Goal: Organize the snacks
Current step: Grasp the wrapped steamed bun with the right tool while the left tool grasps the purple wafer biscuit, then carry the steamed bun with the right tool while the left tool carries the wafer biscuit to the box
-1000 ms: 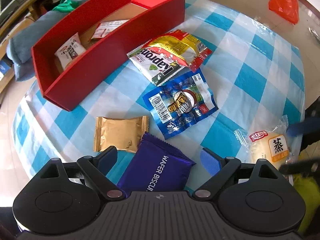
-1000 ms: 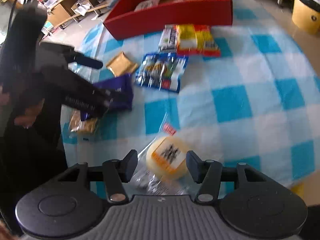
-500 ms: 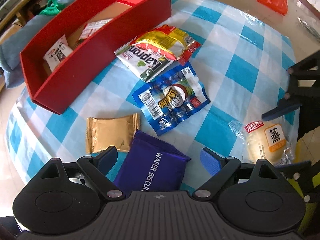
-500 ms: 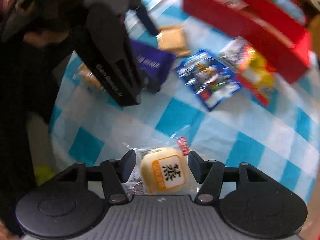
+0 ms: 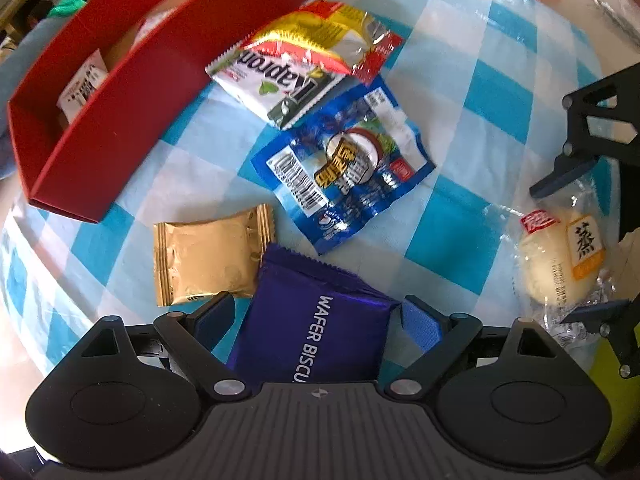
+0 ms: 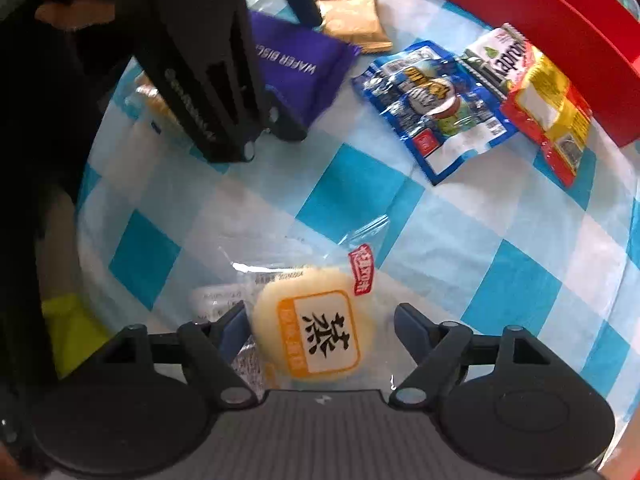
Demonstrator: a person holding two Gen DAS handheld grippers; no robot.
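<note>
A wrapped steamed bun [image 6: 316,328] is lying on the checked tabletop [image 6: 440,232] between the right gripper [image 6: 320,320]'s opening jaws, ungrasped. The left gripper [image 5: 316,316], jaws spread, is pointing down, straddling a purple wafer packet [image 5: 316,320]. Only the left view is showing packets inside the red box [image 5: 116,92].

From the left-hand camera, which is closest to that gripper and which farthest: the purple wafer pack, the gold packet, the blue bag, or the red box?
1. Purple wafer pack: between the open fingers of the left gripper.
2. Gold packet: just beyond, to the left.
3. Blue bag: farther out, mid-table.
4. Red box: farthest, upper left.
</note>
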